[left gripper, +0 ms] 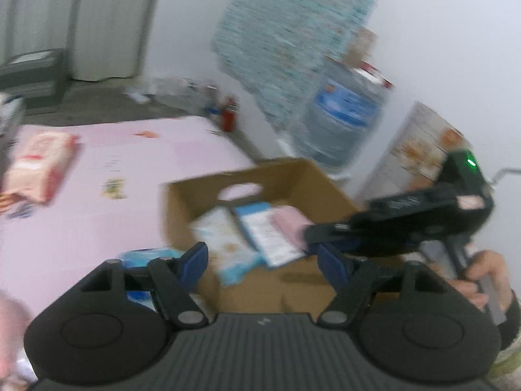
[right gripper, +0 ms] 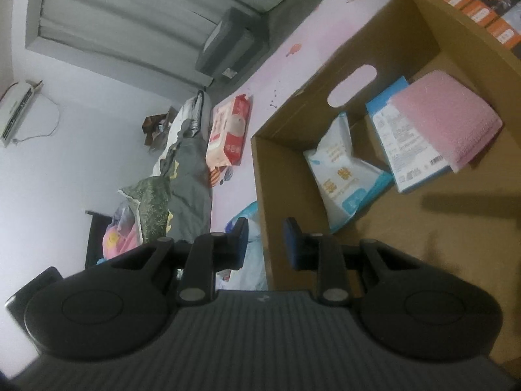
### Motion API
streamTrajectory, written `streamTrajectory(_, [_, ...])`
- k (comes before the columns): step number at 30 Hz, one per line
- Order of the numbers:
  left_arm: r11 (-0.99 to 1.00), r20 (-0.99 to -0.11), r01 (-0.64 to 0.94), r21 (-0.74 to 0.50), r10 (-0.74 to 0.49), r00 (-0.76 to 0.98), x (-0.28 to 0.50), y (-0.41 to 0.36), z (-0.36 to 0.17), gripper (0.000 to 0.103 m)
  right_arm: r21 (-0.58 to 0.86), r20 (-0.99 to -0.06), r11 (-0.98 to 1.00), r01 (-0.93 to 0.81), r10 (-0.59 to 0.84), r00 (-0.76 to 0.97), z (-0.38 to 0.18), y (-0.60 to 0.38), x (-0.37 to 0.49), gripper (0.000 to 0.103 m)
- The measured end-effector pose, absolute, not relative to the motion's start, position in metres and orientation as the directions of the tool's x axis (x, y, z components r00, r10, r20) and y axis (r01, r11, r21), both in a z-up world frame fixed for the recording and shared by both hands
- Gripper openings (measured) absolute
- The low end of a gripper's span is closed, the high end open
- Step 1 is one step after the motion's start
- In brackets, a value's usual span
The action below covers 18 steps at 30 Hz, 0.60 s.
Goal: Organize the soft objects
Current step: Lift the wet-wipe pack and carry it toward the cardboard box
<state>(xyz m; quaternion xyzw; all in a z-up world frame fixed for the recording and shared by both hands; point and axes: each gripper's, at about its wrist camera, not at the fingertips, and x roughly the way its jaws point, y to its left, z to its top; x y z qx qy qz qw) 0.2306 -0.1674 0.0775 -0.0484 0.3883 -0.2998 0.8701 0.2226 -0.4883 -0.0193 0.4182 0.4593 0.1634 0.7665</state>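
Left gripper (left gripper: 262, 262): jaws spread wide, nothing between them, hovering over the near wall of the cardboard box (left gripper: 247, 176); left-wrist view is motion-blurred. On the pink bed sheet (left gripper: 97, 169) far left lies a red-and-white tissue pack (left gripper: 39, 166), well apart from the box. A light-blue soft pack (left gripper: 146, 255) sits on the sheet just beside the box's left wall, partly behind the left finger. Inside the box, left to right: white-and-blue wipes pack (right gripper: 345, 169) leaning against the left wall, blue-and-white flat box (right gripper: 407, 150), pink folded cloth (right gripper: 446, 117) resting on top of that flat box. Right gripper (right gripper: 265, 239): jaws partly open, empty, straddling the box's near-left corner without clear contact. From the left wrist, the right gripper (left gripper: 312, 238) sits over the box's right side, hand (left gripper: 482, 280) on its handle.
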Motion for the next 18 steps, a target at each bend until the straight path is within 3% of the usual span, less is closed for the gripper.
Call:
streamTrajectory(7, [0.891,-0.692,0.309,-0.332,-0.453,0.563,0.252,-0.09,0.055,0.075,0.771,-0.592,0.635,0.052,0.685,0.424,-0.024,-0.421,0.263,0.026])
streamTrajectory(15, [0.805,-0.702,0.205,-0.557,-0.588,0.402,0.291,-0.07,0.012,0.074,0.703,-0.672,0.711,0.019,0.655,0.344,-0.016,-0.355,0.299,0.03])
streamTrajectory(18, [0.773,-0.705,0.131,-0.62,-0.623,0.338,0.313,-0.07,-0.01,0.069,0.696,-0.678,0.718,0.019,0.648,0.346,-0.013,-0.351,0.301,0.031])
